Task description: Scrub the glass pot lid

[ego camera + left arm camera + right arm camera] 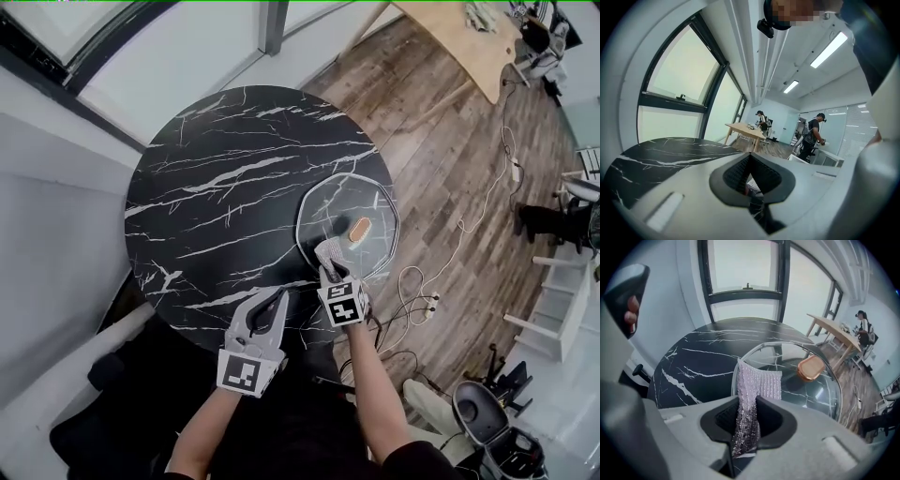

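The glass pot lid (345, 211) lies flat on the right side of the round black marble table (225, 187), its wooden knob (359, 230) on top. My right gripper (328, 269) is at the lid's near rim, shut on a sparkly silver scrub cloth (330, 251) that rests on the glass. In the right gripper view the cloth (758, 383) sticks out of the right gripper (749, 417) onto the lid (811, 390), left of the knob (809, 367). My left gripper (278, 300) hovers at the table's near edge, shut and empty, away from the lid; the left gripper (750, 171) faces out across the room.
White cables (417, 291) trail over the wooden floor right of the table. A light wooden table (469, 42) stands far right. A grey chair (487, 412) sits at lower right. A window wall runs behind the marble table. Two people (813, 136) stand far off.
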`<state>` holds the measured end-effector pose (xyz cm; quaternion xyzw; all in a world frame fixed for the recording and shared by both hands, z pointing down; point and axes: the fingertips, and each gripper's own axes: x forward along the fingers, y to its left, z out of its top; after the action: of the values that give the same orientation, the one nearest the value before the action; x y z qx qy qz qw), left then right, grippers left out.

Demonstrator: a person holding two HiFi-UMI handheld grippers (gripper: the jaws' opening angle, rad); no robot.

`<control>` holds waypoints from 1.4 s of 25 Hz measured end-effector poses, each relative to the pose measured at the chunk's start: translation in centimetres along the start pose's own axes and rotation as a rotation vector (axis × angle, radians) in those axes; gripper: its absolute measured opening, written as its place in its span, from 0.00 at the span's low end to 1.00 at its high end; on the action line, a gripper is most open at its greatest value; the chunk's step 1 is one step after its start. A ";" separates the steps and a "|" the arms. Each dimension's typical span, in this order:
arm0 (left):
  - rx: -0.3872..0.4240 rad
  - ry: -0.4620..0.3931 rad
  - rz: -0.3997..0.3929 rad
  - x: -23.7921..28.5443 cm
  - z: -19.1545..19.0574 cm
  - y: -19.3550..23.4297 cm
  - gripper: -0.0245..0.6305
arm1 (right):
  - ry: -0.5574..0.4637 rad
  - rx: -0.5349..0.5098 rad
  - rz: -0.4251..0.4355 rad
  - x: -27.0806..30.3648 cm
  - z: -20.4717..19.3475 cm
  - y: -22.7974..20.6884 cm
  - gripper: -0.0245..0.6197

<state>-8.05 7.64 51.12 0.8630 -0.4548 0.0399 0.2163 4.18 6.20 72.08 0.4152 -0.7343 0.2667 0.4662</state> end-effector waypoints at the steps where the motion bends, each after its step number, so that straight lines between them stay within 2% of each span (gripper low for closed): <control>1: -0.002 0.001 0.001 -0.2 0.0 0.2 0.04 | 0.000 -0.004 0.004 0.3 0.3 0.4 0.16; 6: -0.006 -0.009 0.007 -1.4 0.3 1.1 0.04 | 0.006 -0.028 0.026 1.2 1.3 2.2 0.16; 10: -0.019 -0.019 0.017 -2.2 0.6 1.5 0.04 | 0.006 -0.083 0.084 1.9 1.8 3.8 0.16; 14: -0.019 -0.021 0.027 -2.5 0.6 2.0 0.04 | 0.021 -0.080 0.236 2.1 2.2 6.2 0.16; 17: -0.010 -0.038 0.040 -2.3 0.8 2.4 0.04 | -0.020 -0.070 0.329 1.8 2.9 7.7 0.16; 19: -0.010 -0.037 0.050 -2.0 0.8 2.1 0.04 | -0.052 -0.013 0.416 0.1 3.4 7.9 0.16; 22: -0.020 -0.009 0.099 -1.0 0.7 1.8 0.04 | -0.151 0.245 0.635 -3.9 5.5 7.3 0.15; 23: -0.022 0.003 0.118 -0.4 0.6 1.9 0.04 | -0.195 0.300 0.661 -5.3 6.3 6.4 0.15; 24: -0.019 0.011 0.134 0.3 0.6 2.0 0.04 | -0.229 0.297 0.636 -6.4 6.8 5.1 0.15; 25: -0.014 0.016 0.148 1.0 0.6 2.0 0.04 | -0.249 0.241 0.565 -7.2 6.9 3.6 0.15; 27: -0.010 0.026 0.172 2.6 0.5 1.7 0.04 | -0.259 0.078 0.373 -8.3 6.5 0.1 0.15; 29: -0.015 0.029 0.188 4.3 0.3 1.1 0.04 | -0.272 -0.026 0.227 -9.3 6.4 -3.4 0.15; 33: -0.024 0.016 0.223 8.4 0.7 0.2 0.04 | -0.299 -0.154 0.030 -9.2 7.1 -9.6 0.15; 35: -0.042 0.017 0.226 10.1 0.7 -0.3 0.04 | -0.282 -0.223 -0.034 -8.2 7.2 -11.8 0.15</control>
<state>-1.96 -0.27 53.06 0.8011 -0.5481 0.0618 0.2325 12.79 -2.50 61.64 0.4064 -0.8104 0.1146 0.4062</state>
